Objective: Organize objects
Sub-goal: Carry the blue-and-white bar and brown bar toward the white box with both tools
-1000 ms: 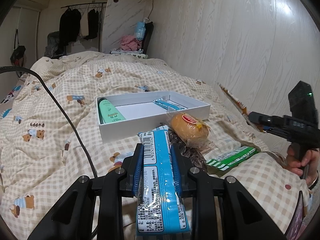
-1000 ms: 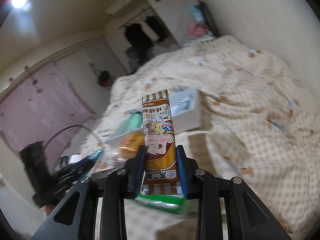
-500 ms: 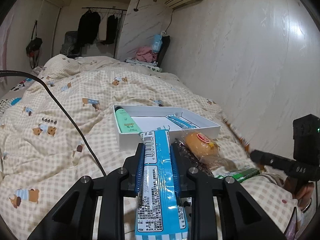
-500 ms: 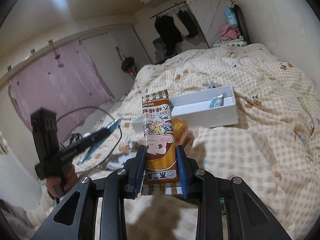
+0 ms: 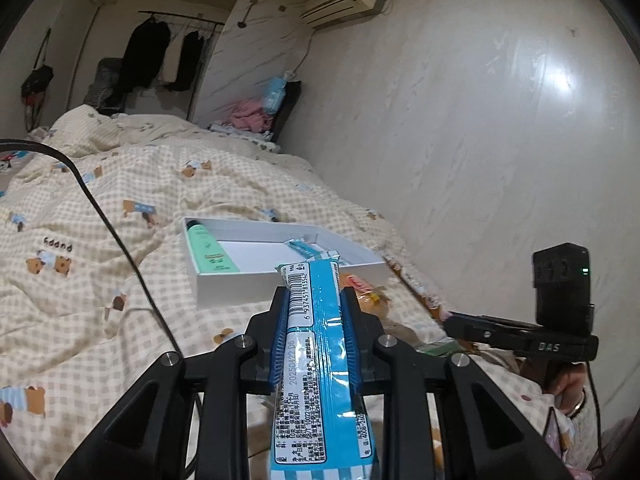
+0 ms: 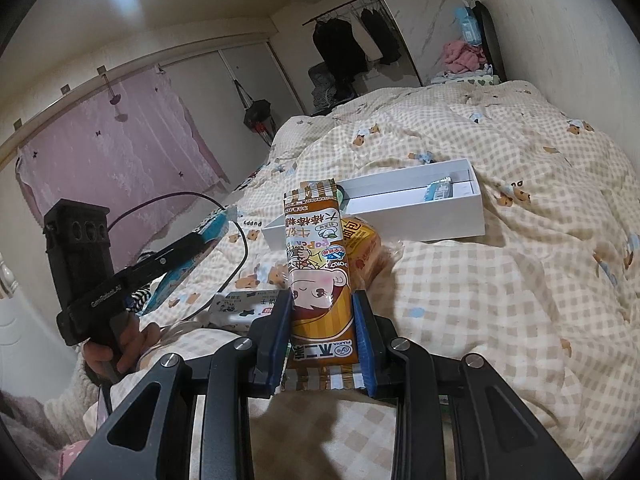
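- A bed (image 5: 120,200) with a checked, bear-print cover fills both views.
- A shallow white box (image 5: 248,284) lies on it, holding a green tube (image 5: 210,250) and a small blue packet (image 6: 438,191).
- The left gripper (image 5: 314,328) has its fingers clenched on a blue snack wrapper (image 5: 320,360), above the bed, near the box.
- The right gripper (image 6: 322,320) has its fingers clenched on a brown candy packet (image 6: 318,264), upright.
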Action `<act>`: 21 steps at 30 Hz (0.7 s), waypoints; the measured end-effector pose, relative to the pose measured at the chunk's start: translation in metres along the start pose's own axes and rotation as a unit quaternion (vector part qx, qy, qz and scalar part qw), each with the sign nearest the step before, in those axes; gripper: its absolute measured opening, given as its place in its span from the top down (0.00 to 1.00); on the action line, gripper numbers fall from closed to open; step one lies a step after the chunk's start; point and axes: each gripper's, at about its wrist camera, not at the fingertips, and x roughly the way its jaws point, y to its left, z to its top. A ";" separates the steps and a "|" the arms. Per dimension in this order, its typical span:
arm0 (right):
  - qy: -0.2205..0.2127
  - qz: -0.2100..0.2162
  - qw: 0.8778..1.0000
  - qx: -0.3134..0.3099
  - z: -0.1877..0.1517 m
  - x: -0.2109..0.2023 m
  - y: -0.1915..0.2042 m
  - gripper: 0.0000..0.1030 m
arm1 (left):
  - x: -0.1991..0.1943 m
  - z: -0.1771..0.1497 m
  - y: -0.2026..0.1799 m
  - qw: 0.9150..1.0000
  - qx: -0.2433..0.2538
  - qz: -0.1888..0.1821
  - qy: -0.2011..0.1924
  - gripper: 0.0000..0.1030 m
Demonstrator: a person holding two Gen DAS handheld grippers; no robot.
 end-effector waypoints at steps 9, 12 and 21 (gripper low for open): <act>0.001 0.003 1.000 0.000 -0.001 0.000 0.002 0.69 | 0.011 -0.006 -0.003 0.998 0.016 0.061 0.014 0.72; 0.002 0.004 1.000 0.002 -0.001 0.000 0.003 0.69 | 0.015 -0.004 0.007 0.998 -0.006 0.053 0.026 0.72; 0.001 0.044 0.999 0.003 0.025 -0.007 0.000 0.69 | 0.007 0.041 0.046 0.991 -0.122 0.055 -0.007 0.72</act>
